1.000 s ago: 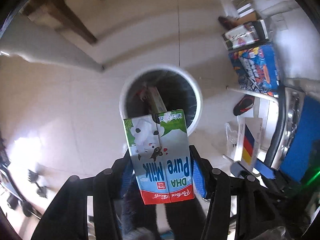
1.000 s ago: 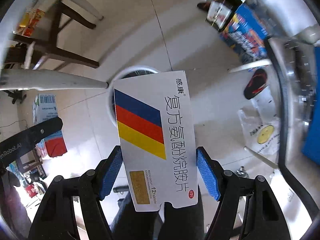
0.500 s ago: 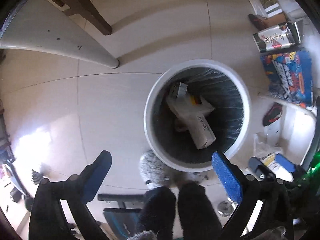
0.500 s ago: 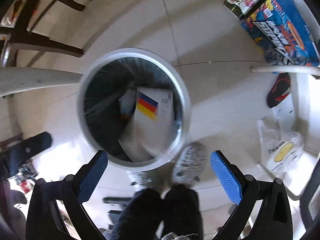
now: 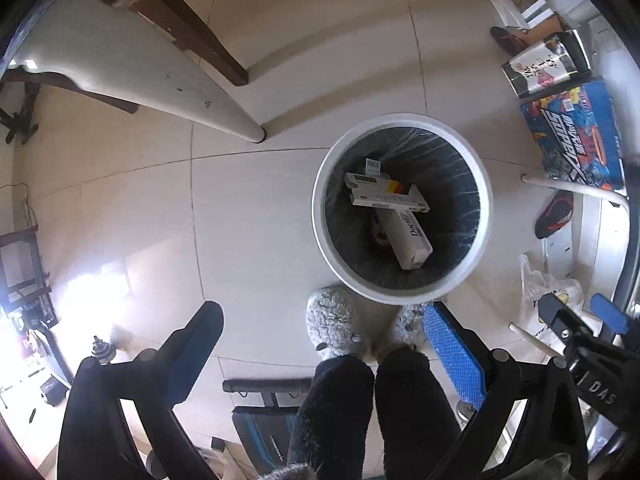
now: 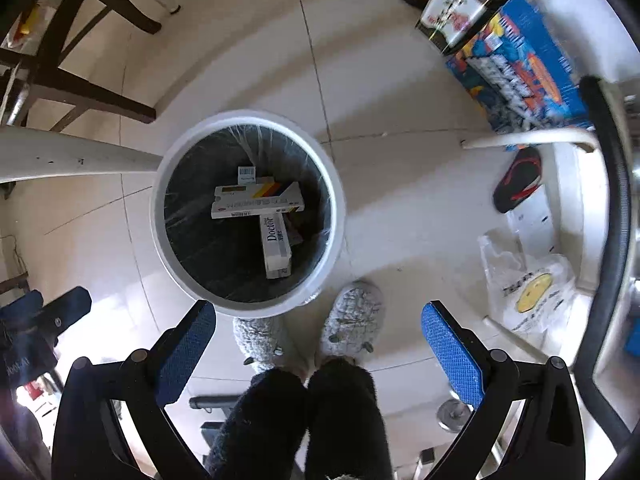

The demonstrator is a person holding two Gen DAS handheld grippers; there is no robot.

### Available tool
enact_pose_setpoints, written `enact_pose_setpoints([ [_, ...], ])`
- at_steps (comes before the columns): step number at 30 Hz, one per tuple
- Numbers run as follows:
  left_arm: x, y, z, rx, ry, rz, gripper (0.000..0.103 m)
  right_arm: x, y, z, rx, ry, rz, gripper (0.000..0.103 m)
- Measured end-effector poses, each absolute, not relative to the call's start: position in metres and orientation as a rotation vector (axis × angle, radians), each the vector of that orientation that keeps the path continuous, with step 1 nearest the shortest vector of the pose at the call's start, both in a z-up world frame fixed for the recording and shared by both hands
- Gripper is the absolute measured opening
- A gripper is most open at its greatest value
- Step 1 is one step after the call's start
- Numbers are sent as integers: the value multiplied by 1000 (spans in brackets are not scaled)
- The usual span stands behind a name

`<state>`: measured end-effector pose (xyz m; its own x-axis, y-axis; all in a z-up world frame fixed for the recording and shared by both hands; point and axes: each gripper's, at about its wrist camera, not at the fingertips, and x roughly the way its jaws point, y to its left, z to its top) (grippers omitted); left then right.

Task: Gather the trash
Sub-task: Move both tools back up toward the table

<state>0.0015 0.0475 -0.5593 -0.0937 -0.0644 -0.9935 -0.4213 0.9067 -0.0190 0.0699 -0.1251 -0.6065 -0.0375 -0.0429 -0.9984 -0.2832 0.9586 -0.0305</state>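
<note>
Both the left gripper (image 5: 320, 344) and right gripper (image 6: 318, 332) are hanging released and empty above the bin (image 6: 340, 200); the striped medicine box (image 6: 258, 200) is lying inside it.

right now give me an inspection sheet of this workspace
surface: pale tiled floor, no spills seen
job's things: white bin with dark liner; striped medicine box lies across Doctor box inside
clutter: blue printed carton, plastic bag, dark slipper
grippers: left gripper open, empty; right gripper open, empty
cables: nothing seen
surroundings: white table leg, dark chair legs, person's grey slippers beside bin
</note>
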Motion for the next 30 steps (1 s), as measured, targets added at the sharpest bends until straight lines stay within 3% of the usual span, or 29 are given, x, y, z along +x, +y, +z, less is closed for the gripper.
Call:
enact_pose_setpoints([
  [11,-32,32,-448,-409,1632,265,102,38,-133,-489,-244,1563,228,103],
  [21,-57,34,-307,-401,1508,260,102,6,-135,-325,-192,1507,262,103],
  [30,5,43,-202,-360,1290,284,102,37,-132,-193,-50,1384,269,103],
])
